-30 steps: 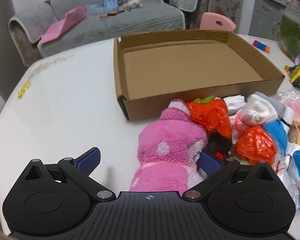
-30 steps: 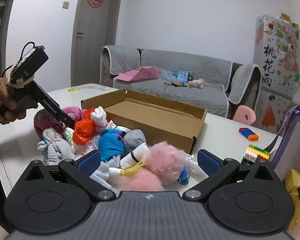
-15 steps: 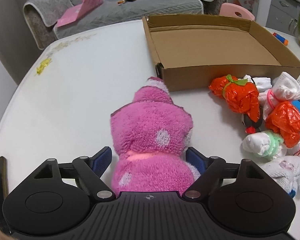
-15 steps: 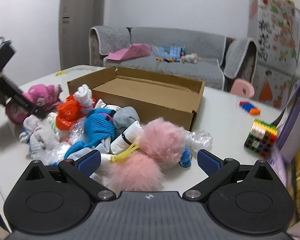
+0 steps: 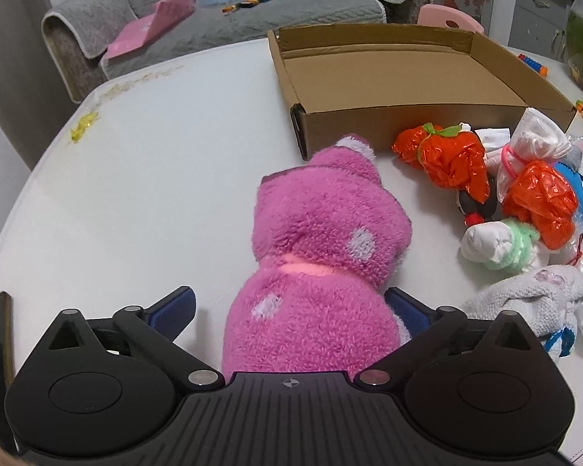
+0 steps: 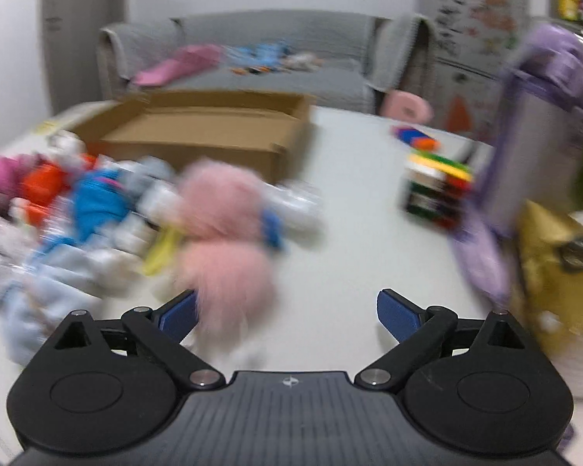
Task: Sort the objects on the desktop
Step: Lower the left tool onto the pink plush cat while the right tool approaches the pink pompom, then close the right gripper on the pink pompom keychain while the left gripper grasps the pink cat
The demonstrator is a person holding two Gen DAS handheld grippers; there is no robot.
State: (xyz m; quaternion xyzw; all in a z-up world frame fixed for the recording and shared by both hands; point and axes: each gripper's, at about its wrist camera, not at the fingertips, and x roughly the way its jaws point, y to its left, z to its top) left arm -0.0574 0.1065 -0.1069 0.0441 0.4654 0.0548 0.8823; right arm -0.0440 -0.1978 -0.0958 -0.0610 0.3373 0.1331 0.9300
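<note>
A fluffy pink plush toy (image 5: 322, 233) with pale dots lies on the white table (image 5: 136, 194), between the fingers of my left gripper (image 5: 289, 299). Its jaws are opening; the left pad stands clear of the plush and the right pad is at its side. The empty cardboard box (image 5: 408, 116) sits just beyond. The right wrist view is blurred. My right gripper (image 6: 287, 299) hovers low over the table with its jaws closing. A pink pompom (image 6: 221, 272) lies just inside its left finger, not pressed.
A heap of small items lies right of the plush: orange bags (image 5: 454, 159), a white and green roll (image 5: 497, 244), a grey knit piece (image 5: 524, 299). A colourful block cube (image 6: 435, 190), a purple bag (image 6: 524, 155) and a gold bag (image 6: 555, 264) crowd the right side.
The plush came to the middle between the left fingers, which narrowed on it and then widened again. The right view swung down and to the right, leaving the pompom by the left finger.
</note>
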